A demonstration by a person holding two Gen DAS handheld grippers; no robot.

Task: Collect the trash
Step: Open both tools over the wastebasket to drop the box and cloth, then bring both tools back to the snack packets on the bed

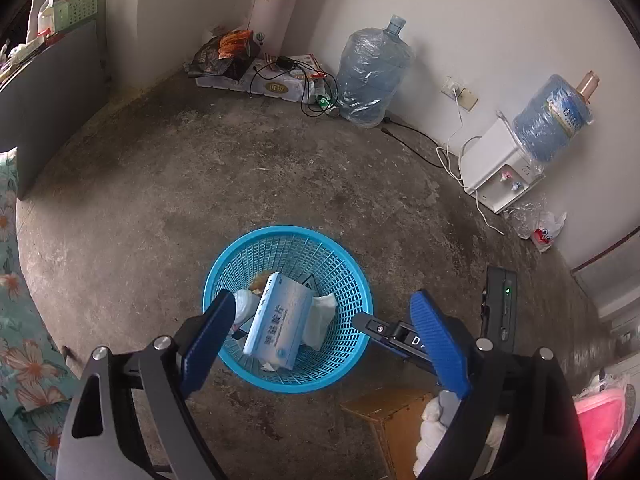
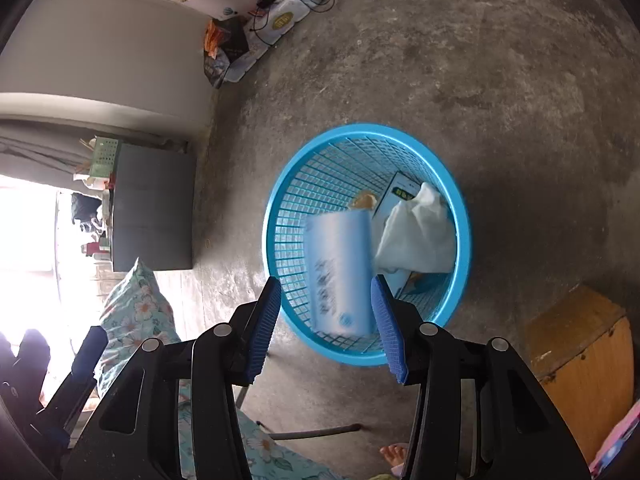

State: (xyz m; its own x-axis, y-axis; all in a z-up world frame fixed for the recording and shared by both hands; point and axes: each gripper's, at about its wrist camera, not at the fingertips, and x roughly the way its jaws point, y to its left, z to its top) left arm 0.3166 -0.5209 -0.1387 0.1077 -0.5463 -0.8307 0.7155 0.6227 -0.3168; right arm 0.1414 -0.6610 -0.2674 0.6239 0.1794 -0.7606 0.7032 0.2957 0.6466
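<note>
Black tongs (image 2: pixel 324 320), ribbed blue pads (image 2: pixel 264 320), silver round screws

A plain room in a home, with a bare concrete floor (image 1: pixel 248 168) and white walls. A water dispenser (image 1: pixel 504 168) stands by a wall socket (image 1: pixel 460 94), a spare water jug (image 1: pixel 374 72) sits in the corner, and floral bedding (image 2: pixel 136 304) lies beside a dark cabinet (image 2: pixel 152 208).

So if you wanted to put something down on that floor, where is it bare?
The wide concrete floor between the blue basket and the far wall is bare. Crowded spots: the corner with snack bags and water jug, and around the dispenser.
</note>
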